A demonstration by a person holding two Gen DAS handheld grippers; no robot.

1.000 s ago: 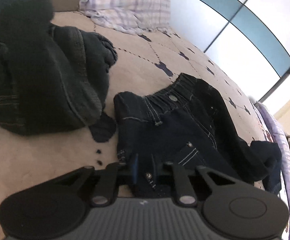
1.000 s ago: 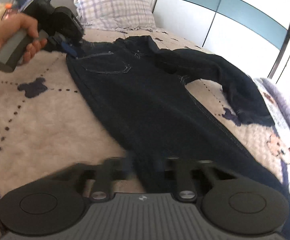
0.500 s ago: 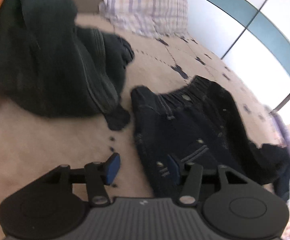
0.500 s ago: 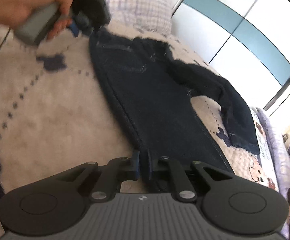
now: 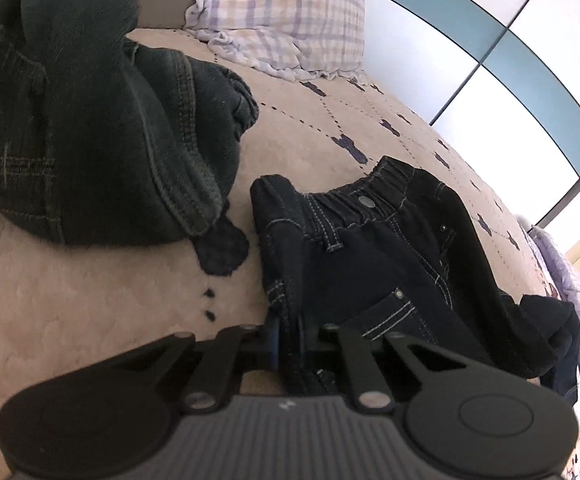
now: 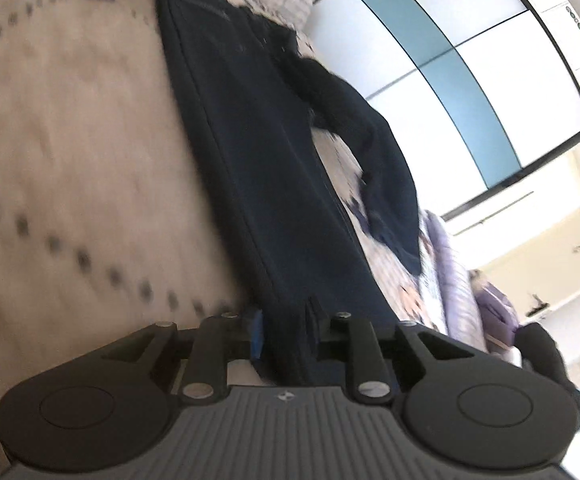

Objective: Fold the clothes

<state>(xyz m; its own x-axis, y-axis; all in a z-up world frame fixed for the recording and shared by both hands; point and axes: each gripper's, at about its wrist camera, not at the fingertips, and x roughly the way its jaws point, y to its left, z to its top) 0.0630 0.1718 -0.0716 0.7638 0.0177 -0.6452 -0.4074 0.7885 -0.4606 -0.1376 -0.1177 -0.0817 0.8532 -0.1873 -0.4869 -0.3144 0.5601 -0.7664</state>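
Note:
A pair of dark navy jeans (image 5: pixel 370 260) with white stitching lies on the beige bed cover (image 5: pixel 89 300), waistband away from me. My left gripper (image 5: pixel 287 338) is shut on the near side edge of the jeans at the hip. In the blurred right wrist view one long jeans leg (image 6: pixel 257 152) runs up the bed, and the other leg is bunched to its right. My right gripper (image 6: pixel 283 328) has the leg's near end between its jaws. Those jaws are opening, and the cloth still fills the gap between the pads.
A heap of other dark clothes (image 5: pixel 69 120) lies at the upper left, close to the jeans. A plaid pillow (image 5: pixel 281 12) sits at the head of the bed. Wardrobe doors (image 6: pixel 470 80) in white and teal stand beyond. A purple blanket (image 6: pixel 450 280) hangs at the bed's right edge.
My left gripper opened beside the jeans and closed again on their side edge. The right gripper rolled and shifted along the leg, and the gap between its jaws has widened a little.

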